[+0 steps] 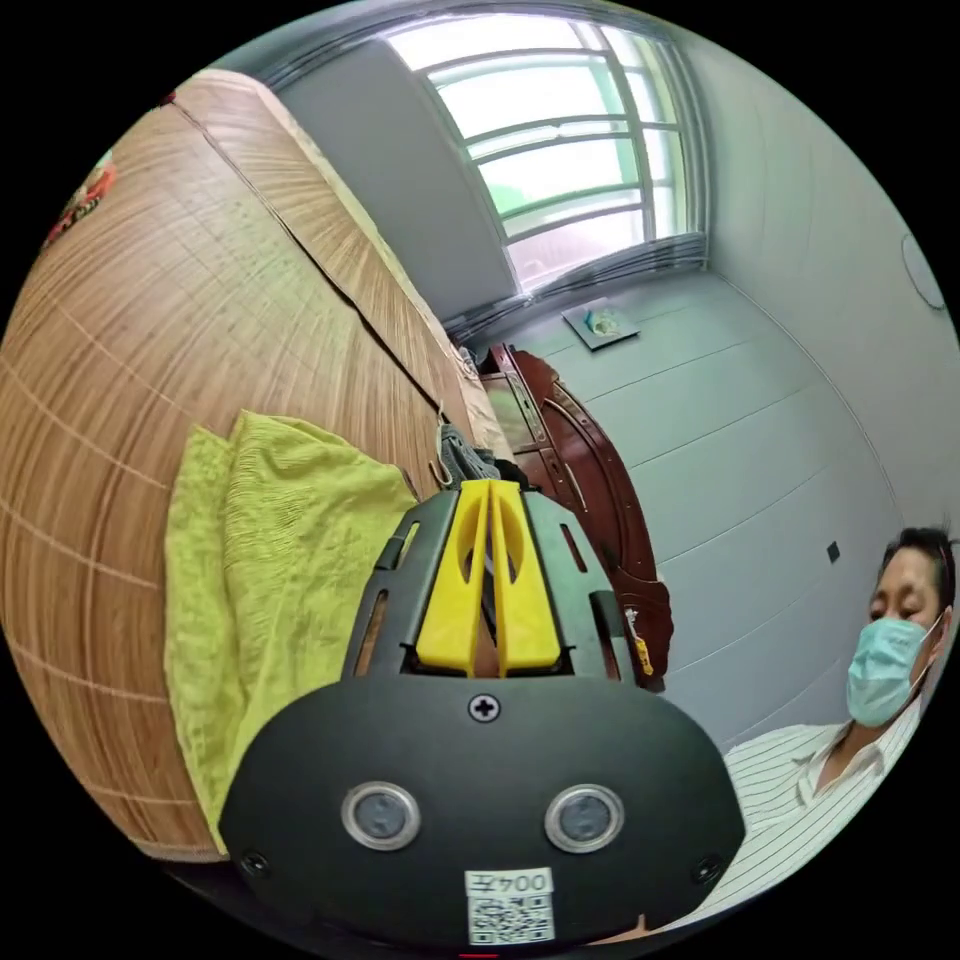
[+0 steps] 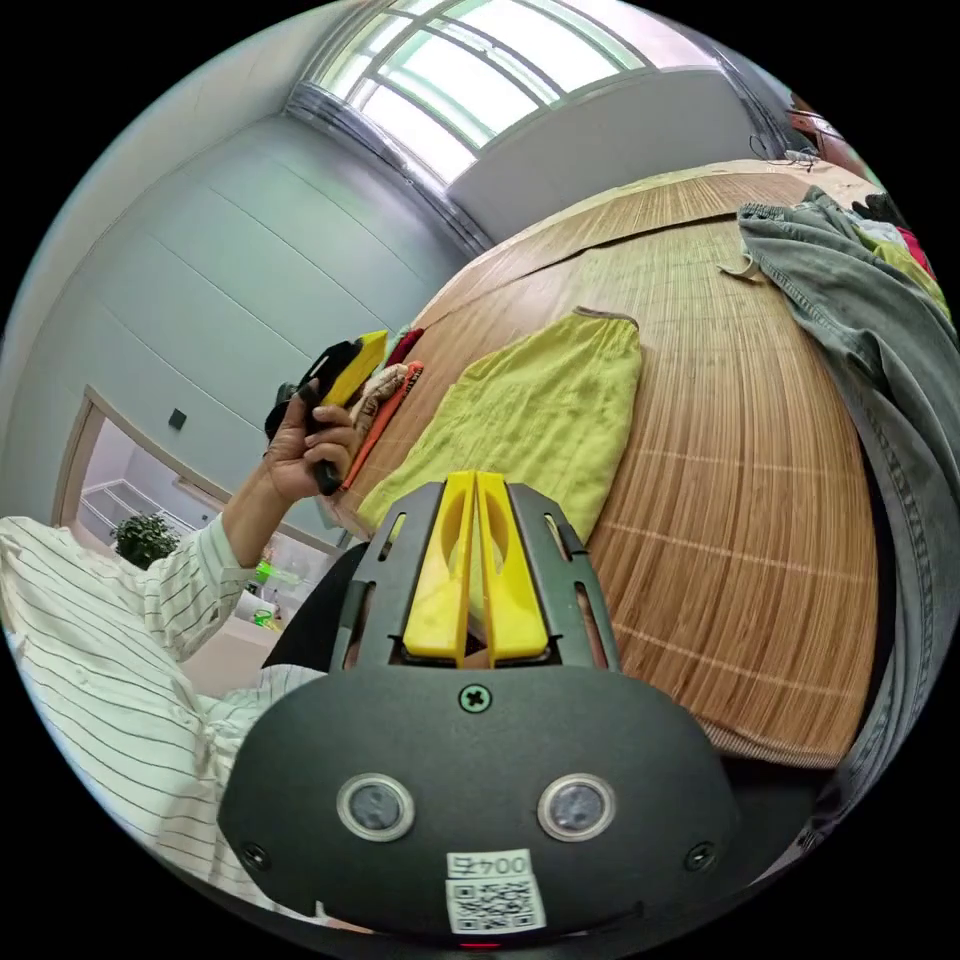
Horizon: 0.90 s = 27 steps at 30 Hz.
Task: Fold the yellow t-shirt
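In the left gripper view, the yellow t-shirt (image 1: 270, 560) lies at the middle left of the frame on the bamboo mat (image 1: 150, 330), already folded into a narrow pack with several layers. To the right of it, in the lower centre, the left gripper (image 1: 489, 490) has its jaws pressed together with nothing between them, and it is raised away from the cloth. At the far right sits a person in a striped shirt (image 1: 800, 790).

In the right gripper view, a hand (image 2: 300, 440) at the middle left holds the other gripper up in the air. The right gripper (image 2: 476, 482) in the centre is also pressed together and empty — the t-shirt lies just above it in the frame. Grey jeans (image 2: 860, 330) lie at the right edge.

I judge that the folding is nearly finished or finished. If one more fold is wanted, the next move calls for spreading the jaws and pinching one short edge — both layers together.
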Tool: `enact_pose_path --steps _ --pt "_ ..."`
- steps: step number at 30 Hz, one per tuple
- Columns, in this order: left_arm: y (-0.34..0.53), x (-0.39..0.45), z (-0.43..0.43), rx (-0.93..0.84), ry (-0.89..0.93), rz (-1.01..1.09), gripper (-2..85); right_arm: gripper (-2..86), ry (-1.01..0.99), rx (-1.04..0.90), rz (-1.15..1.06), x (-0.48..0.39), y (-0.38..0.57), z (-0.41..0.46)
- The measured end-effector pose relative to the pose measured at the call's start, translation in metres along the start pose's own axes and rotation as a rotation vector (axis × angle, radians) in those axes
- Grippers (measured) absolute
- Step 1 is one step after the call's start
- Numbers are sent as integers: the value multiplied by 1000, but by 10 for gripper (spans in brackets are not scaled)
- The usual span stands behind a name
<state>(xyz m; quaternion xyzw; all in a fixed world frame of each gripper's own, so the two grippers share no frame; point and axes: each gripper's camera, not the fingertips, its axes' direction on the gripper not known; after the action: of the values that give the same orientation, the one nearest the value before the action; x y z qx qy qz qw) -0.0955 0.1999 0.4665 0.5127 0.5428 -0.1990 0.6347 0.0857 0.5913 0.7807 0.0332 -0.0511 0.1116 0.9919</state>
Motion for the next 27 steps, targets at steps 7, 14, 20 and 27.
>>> enact_pose_path --steps 7,14,20,27 --pt "133 32 -14 -125 -423 249 9 -7 469 -211 -165 -95 13 48" --pt "179 50 69 -440 -777 541 7 -5 663 -584 -264 -126 -8 103" --pt "216 52 89 -432 -791 615 7 -2 719 -600 -359 -155 0 114" --pt "224 38 79 -420 -655 482 6 -3 725 -583 -367 -171 10 111"
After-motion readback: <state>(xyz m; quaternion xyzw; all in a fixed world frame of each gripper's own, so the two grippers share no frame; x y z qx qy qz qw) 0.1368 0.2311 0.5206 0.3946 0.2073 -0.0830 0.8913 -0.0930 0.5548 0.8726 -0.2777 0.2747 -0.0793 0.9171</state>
